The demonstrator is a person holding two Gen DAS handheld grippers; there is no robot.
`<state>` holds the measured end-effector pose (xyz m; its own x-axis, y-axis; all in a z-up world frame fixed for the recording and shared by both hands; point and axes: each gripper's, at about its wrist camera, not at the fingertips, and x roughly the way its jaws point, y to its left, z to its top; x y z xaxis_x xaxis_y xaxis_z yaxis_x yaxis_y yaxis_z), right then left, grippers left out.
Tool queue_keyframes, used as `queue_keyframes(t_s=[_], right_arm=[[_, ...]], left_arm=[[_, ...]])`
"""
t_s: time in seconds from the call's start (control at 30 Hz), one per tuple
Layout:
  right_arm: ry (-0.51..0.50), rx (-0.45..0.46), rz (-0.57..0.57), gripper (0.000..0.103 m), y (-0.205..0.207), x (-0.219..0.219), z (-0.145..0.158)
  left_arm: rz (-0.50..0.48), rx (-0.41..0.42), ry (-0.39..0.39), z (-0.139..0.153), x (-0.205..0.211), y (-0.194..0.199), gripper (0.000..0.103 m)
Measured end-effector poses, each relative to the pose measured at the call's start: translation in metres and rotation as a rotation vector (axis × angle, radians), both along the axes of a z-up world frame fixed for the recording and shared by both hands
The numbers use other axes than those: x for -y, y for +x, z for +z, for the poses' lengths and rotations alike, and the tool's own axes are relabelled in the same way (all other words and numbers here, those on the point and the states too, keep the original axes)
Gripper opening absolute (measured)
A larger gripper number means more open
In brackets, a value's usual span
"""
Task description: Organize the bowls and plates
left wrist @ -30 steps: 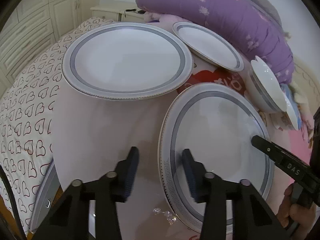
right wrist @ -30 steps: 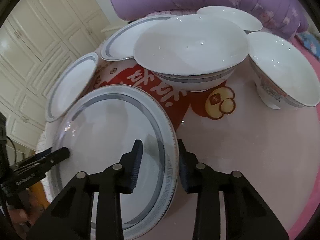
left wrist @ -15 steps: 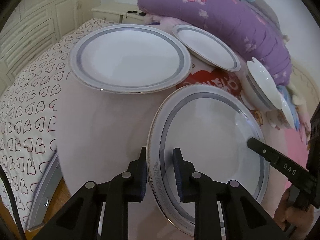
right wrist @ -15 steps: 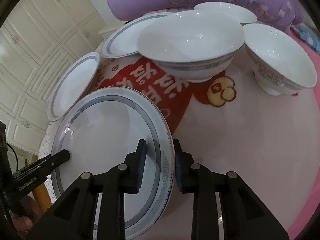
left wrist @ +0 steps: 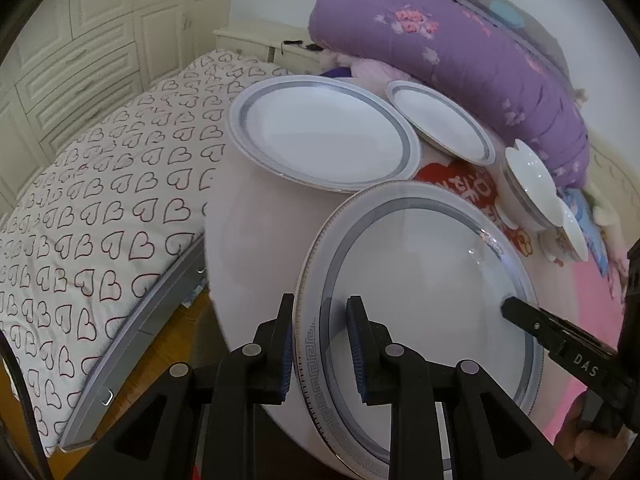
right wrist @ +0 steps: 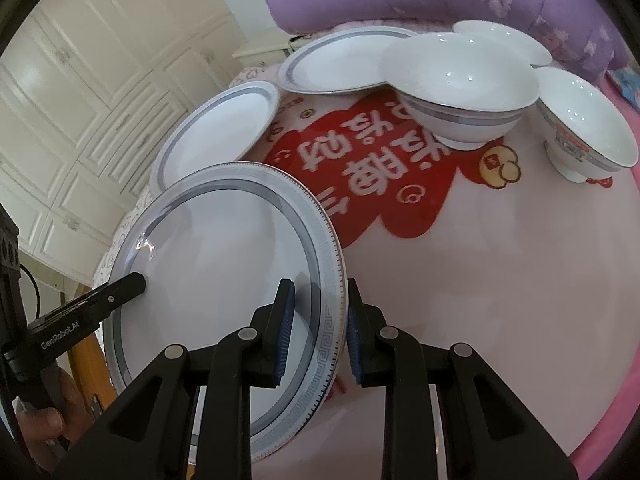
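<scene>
A large white plate with a grey band and key-pattern rim (left wrist: 424, 300) (right wrist: 224, 272) is lifted off the round pink table, held by both grippers. My left gripper (left wrist: 320, 344) is shut on its left rim. On the opposite rim my right gripper (right wrist: 320, 332) is shut too. Behind it lie another large grey-banded plate (left wrist: 320, 132) (right wrist: 216, 132) and a smaller plate (left wrist: 440, 120) (right wrist: 340, 60). A wide white bowl (right wrist: 460, 80) (left wrist: 528, 184) and a smaller footed bowl (right wrist: 588, 124) stand at the back right, with another white dish (right wrist: 508, 40) behind them.
The pink table (right wrist: 480, 280) carries a red mat with white characters (right wrist: 372, 168). A purple floral quilt (left wrist: 460, 52) is piled behind the dishes. A heart-print bed (left wrist: 100, 208) lies left of the table, with white cabinets (right wrist: 80, 80) beyond.
Both grippers closed on opposite rims of the near plate. The plate has since come up off the table and tilted, and both views have drawn back from the other dishes.
</scene>
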<state>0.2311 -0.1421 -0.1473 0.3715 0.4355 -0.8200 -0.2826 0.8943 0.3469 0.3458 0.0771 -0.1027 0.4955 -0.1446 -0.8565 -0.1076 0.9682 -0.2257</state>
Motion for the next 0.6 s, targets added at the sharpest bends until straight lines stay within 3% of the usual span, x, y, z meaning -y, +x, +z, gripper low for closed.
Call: queue_keyframes(t_s=[0.27,0.6], right_arm=[[-0.018,-0.013,0.038,0.024,-0.011,-0.014,-0.005],[-0.073,-0.028,0.05,0.024,-0.01,-0.021,-0.021]], left_arm=[[0.026,-0.035,-0.01,-0.005,-0.012,-0.025,0.022],[0.003,-0.043,0.052,-0.019,-0.002,-0.007,0.024]])
